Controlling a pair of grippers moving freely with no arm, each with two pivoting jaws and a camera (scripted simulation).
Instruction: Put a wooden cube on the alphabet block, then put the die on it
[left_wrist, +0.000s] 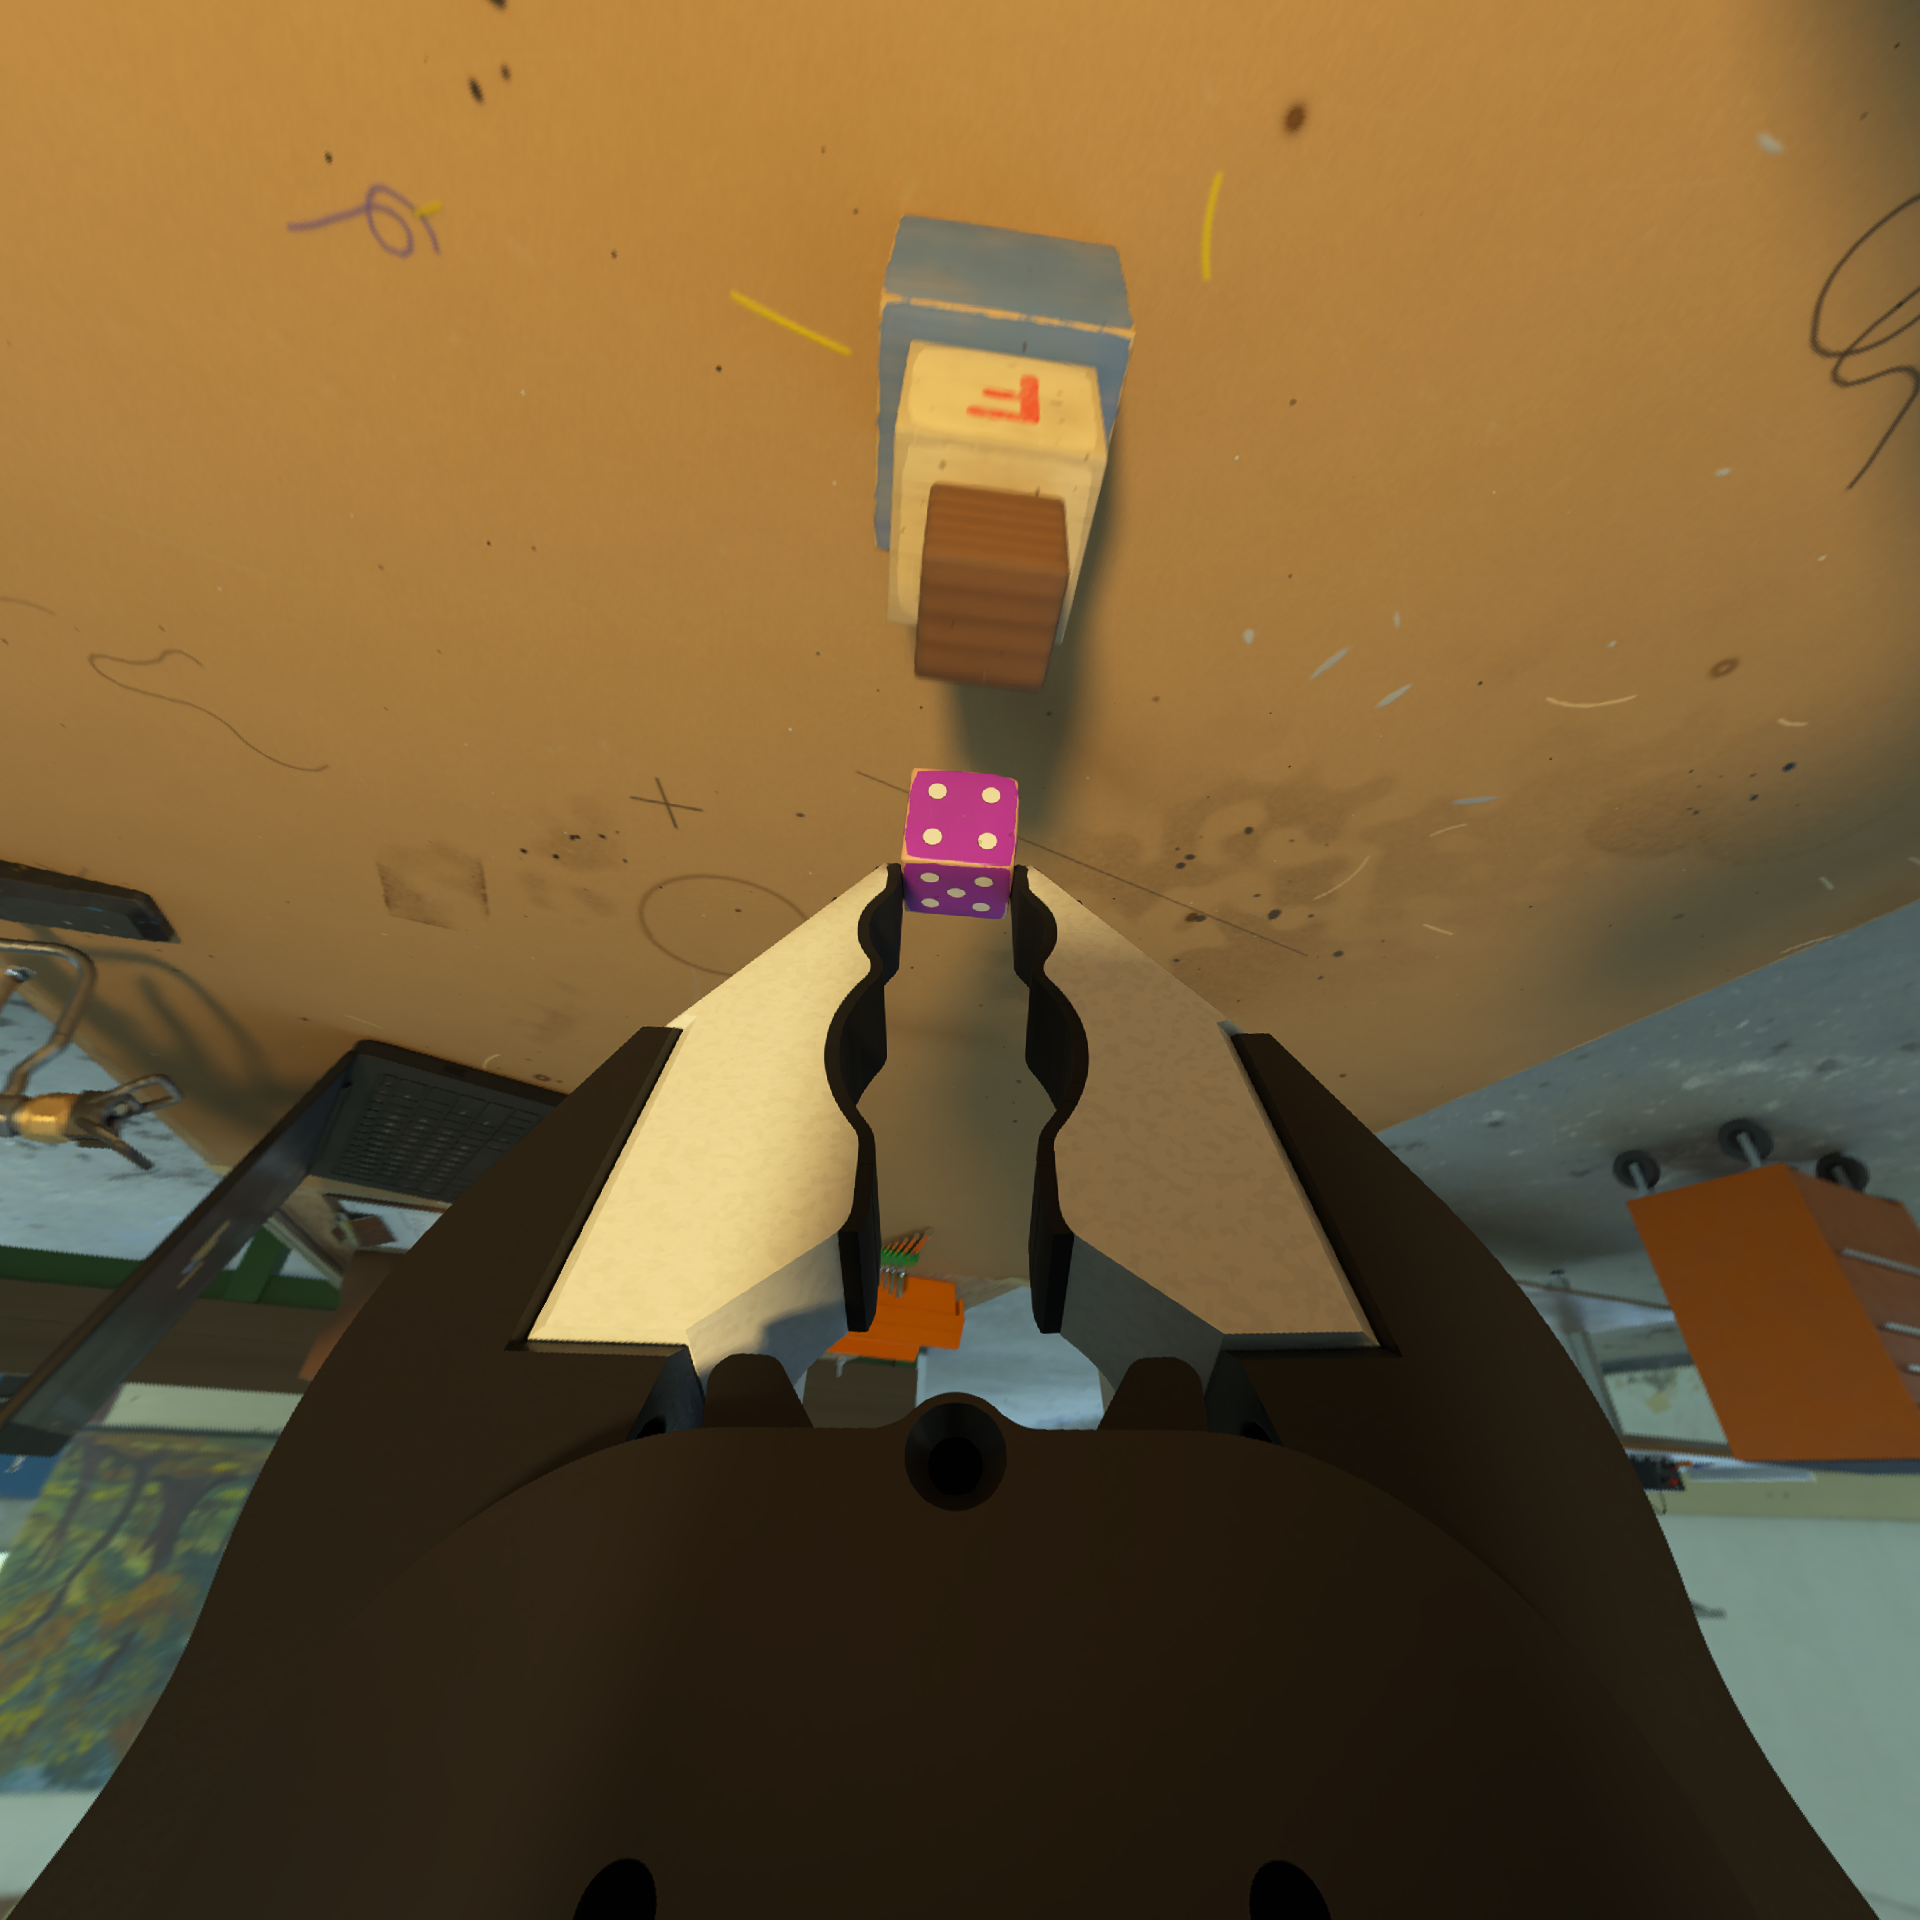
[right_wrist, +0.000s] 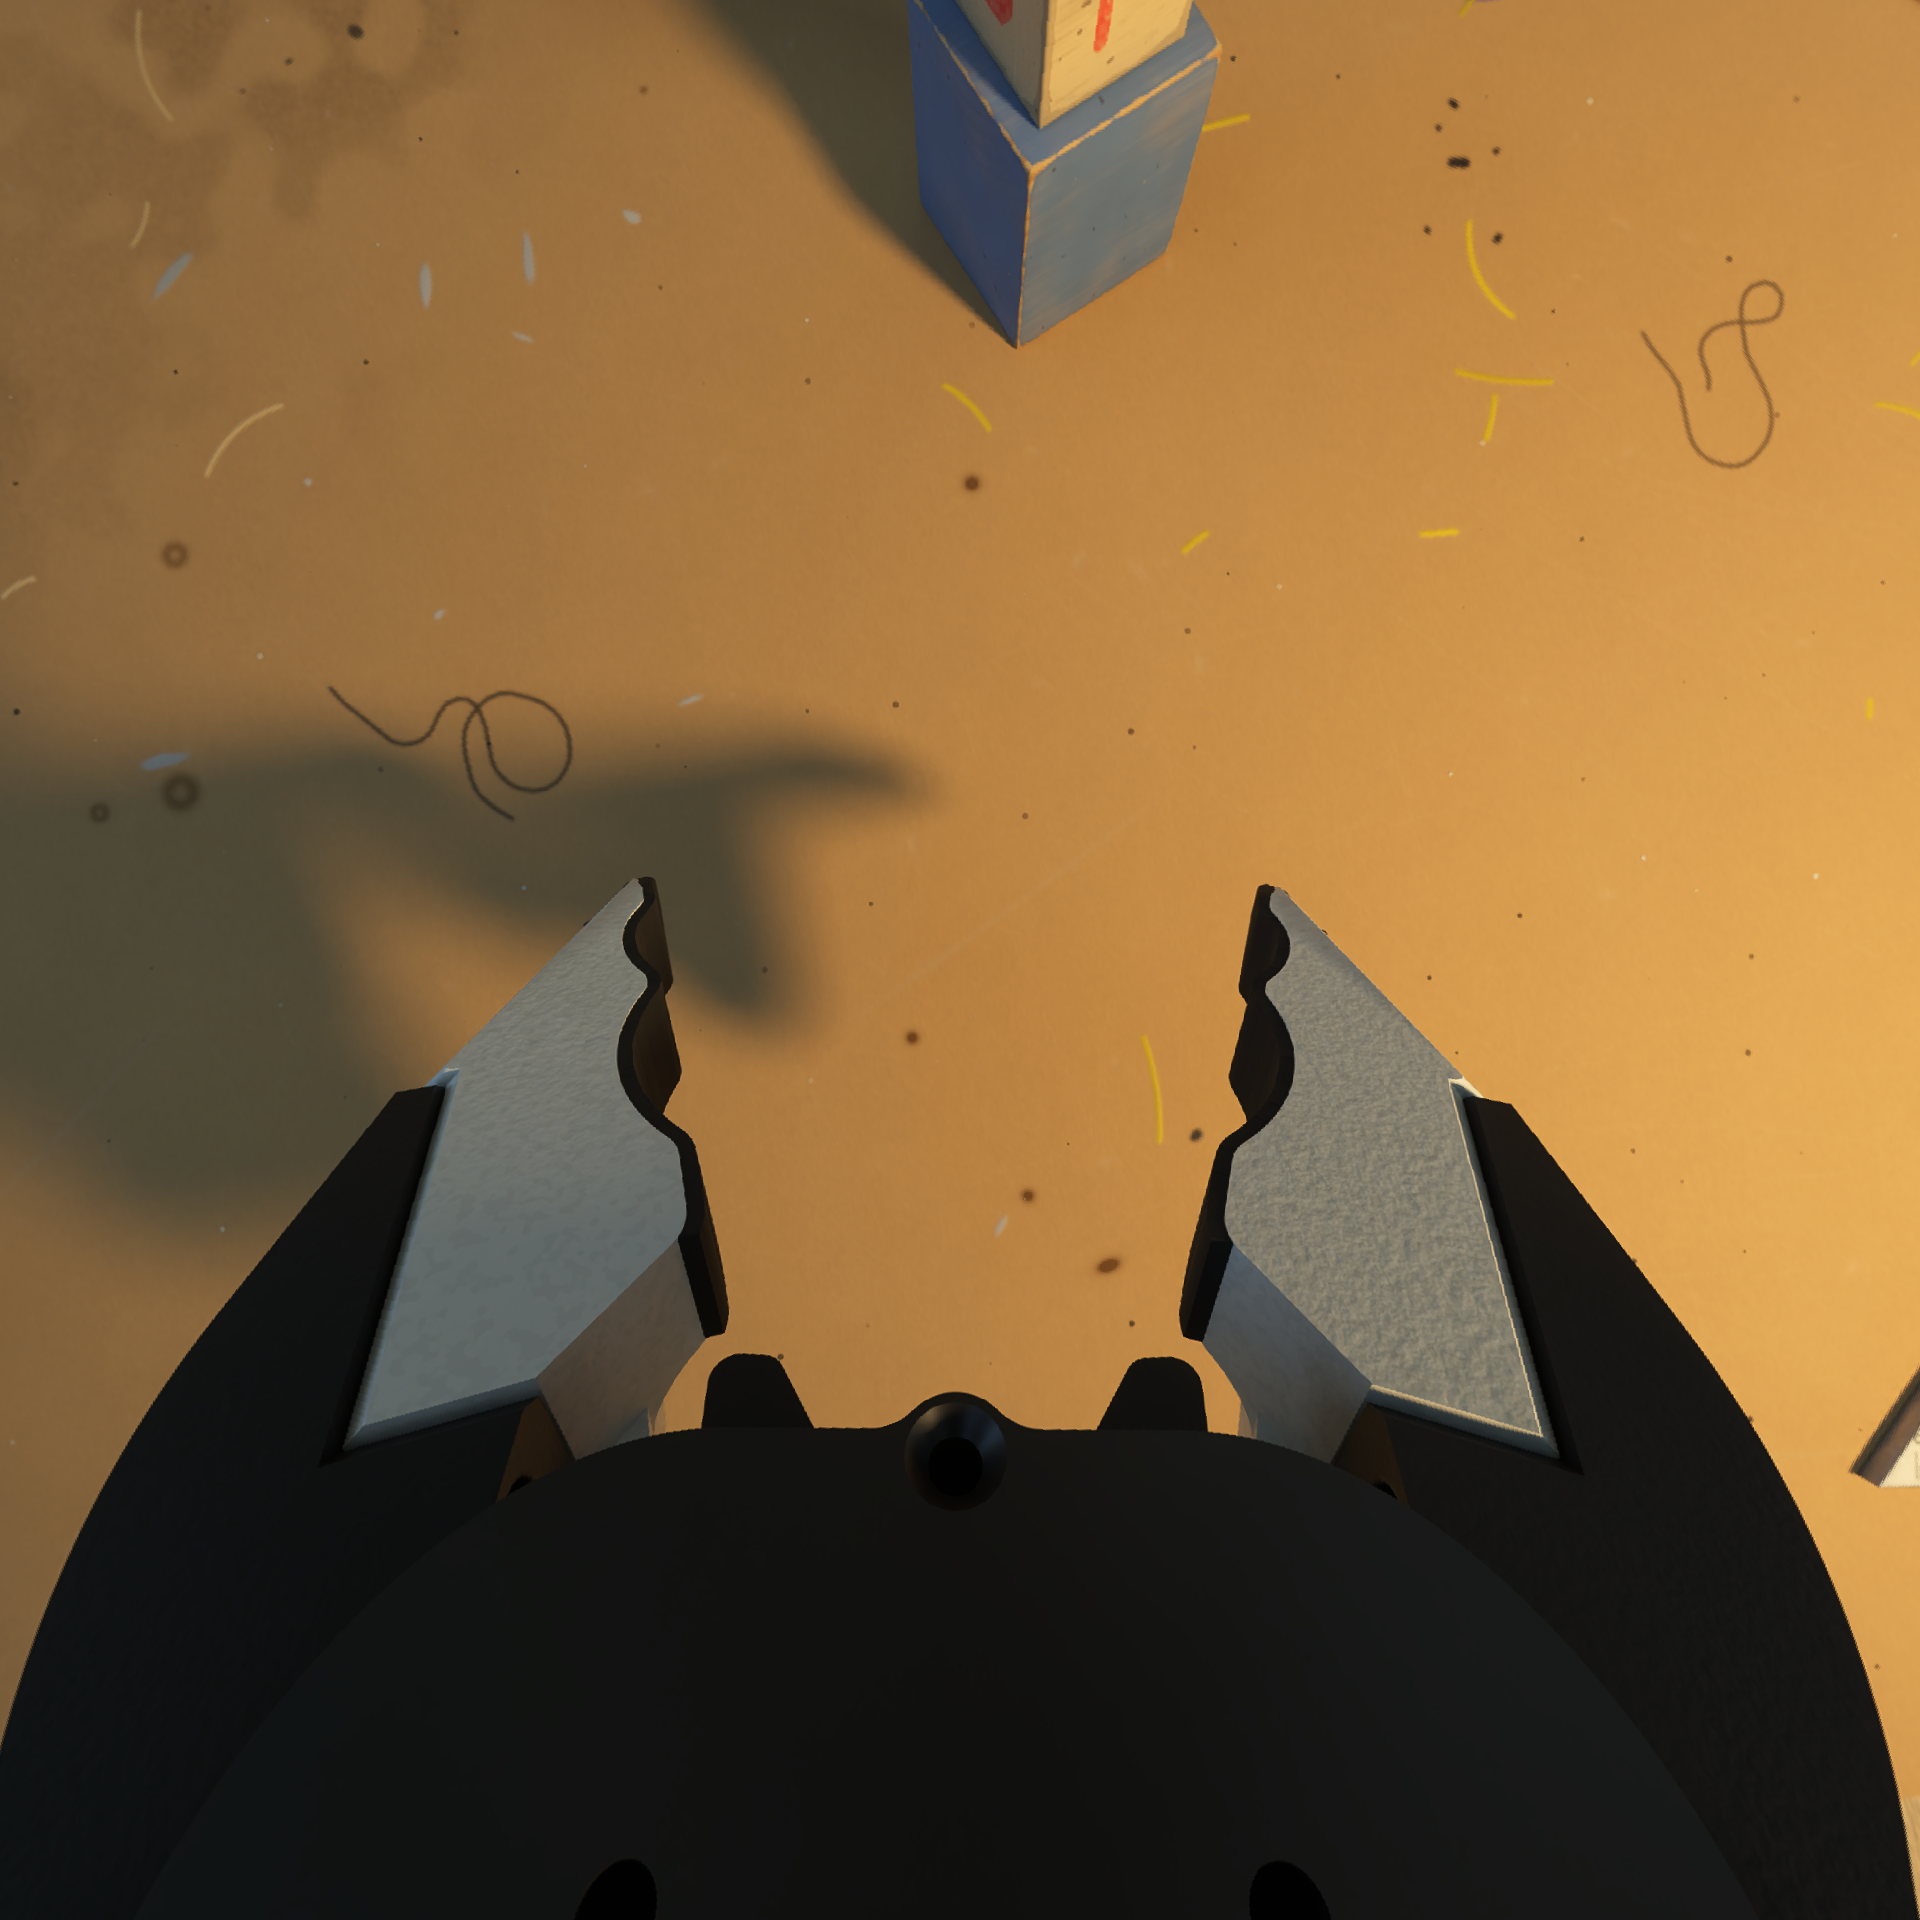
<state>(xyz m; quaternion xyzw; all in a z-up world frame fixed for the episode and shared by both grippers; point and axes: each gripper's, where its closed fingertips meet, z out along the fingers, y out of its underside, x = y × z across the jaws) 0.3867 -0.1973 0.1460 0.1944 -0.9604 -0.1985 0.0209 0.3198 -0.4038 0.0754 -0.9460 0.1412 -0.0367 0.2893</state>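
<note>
- Left wrist view: the left gripper (left_wrist: 957, 891) pinches the magenta die (left_wrist: 959, 844) at its fingertips, above the tabletop (left_wrist: 416, 520). Ahead rises a stack: blue block (left_wrist: 1003, 275), alphabet block (left_wrist: 997, 416), brown wooden cube (left_wrist: 992, 584) on top. The grip is shallow, so the die may slip or nudge the cube off.
- Right wrist view: the right gripper (right_wrist: 954, 891) hangs wide apart, empty, well short of the blue block (right_wrist: 1070, 197).

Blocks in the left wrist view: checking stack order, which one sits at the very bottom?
The blue block, the widest; the alphabet block rests on it, the brown wooden cube tops it.
</note>
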